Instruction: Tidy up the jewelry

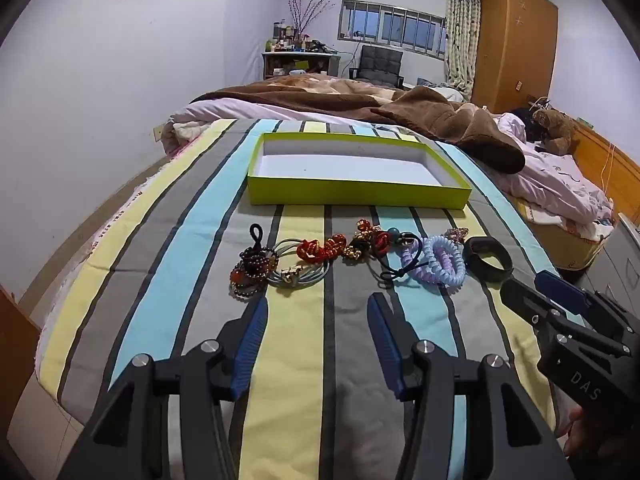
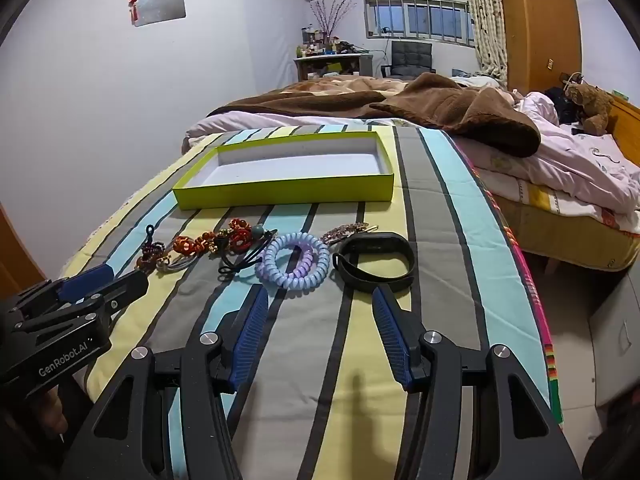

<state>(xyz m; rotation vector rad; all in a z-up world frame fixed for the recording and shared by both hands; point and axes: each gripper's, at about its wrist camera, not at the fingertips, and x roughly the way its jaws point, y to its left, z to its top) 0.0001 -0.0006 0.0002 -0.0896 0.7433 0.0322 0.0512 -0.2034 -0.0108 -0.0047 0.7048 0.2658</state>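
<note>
jewelry row just beyond open left tool

Open left tool faces jewelry before green box.

Striped bedspread bears green tray, jewelry row.

Your left wrist camera looks forward and slightly down over the striped bedspread, low and close, with the green box at centre frame. Your right wrist camera faces the same way from further right, so the box sits left of centre. Both share the row of jewelry, the brown blanket and the far window.
</note>
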